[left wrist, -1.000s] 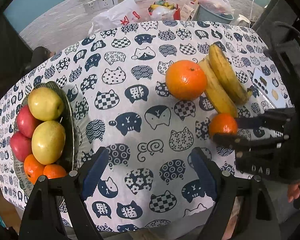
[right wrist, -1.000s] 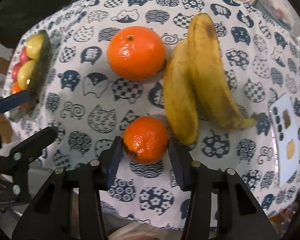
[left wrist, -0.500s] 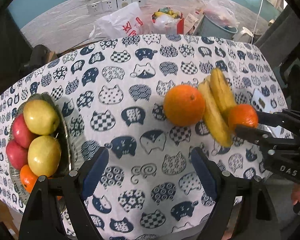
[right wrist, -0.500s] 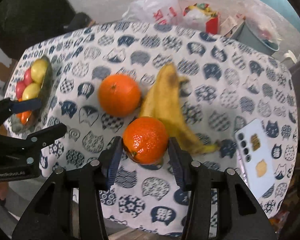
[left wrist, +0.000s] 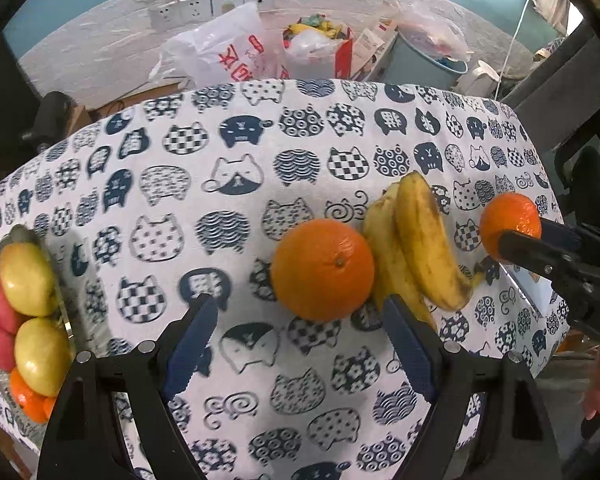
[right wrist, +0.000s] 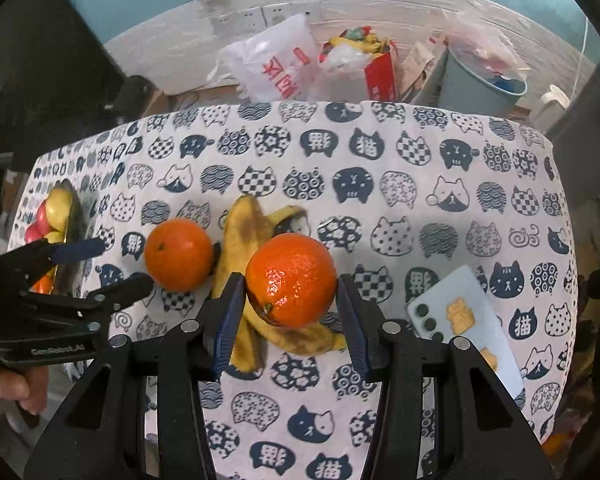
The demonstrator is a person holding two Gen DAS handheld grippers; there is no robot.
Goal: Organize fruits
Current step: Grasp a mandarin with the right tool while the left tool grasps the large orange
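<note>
A cat-print cloth covers the tabletop (right wrist: 420, 152). Behind it, a pale floor runs to a teal wall with sockets, cluttered with a white plastic bag (right wrist: 276, 66), a red carton and a grey bin (right wrist: 476, 84).

The right tool (right wrist: 291, 302) points steeply down, its blue pads clamped on a small orange (right wrist: 291, 280), which hangs clear above the two bananas (left wrist: 416, 248) lying on the cloth. The left tool (left wrist: 296, 344) also tilts down, its jaws wide apart and empty, just short of the large orange (left wrist: 322, 268) that rests touching the bananas.

At the left edge a dish (left wrist: 66, 312) holds yellow and red apples and small oranges. A phone (right wrist: 466, 312) lies near the right edge. Bare cloth stretches between the dish and the large orange.
</note>
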